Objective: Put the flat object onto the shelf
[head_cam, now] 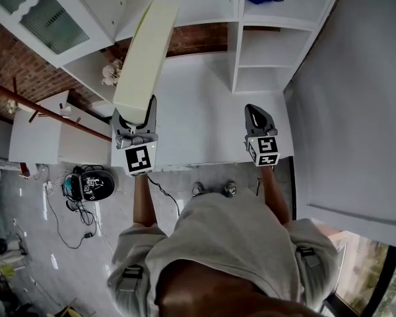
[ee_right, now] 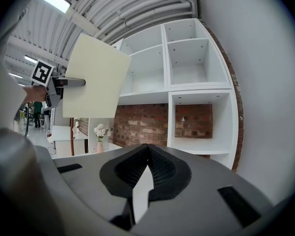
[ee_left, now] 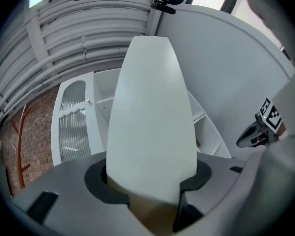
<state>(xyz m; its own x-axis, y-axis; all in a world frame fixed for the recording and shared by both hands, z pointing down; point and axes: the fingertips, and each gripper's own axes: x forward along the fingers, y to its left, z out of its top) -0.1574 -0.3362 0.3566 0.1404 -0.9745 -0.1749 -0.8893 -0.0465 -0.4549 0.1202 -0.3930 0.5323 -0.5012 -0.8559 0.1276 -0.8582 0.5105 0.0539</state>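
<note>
The left tool (ee_left: 150, 181) is clamped on one end of a pale cream, flat rectangular board (head_cam: 145, 58). It holds the board raised over the white tabletop (head_cam: 204, 117), left of the white open-fronted shelf unit (ee_right: 191, 90). The right tool (ee_right: 148, 154) faces the shelf unit, pinched together with nothing in it.

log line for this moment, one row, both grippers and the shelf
left gripper: shut on flat panel | right gripper: shut, empty | shelf: panel not yet on it

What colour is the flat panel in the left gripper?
Pale cream, unpatterned; the flat panel shows best in the right gripper view.
</note>
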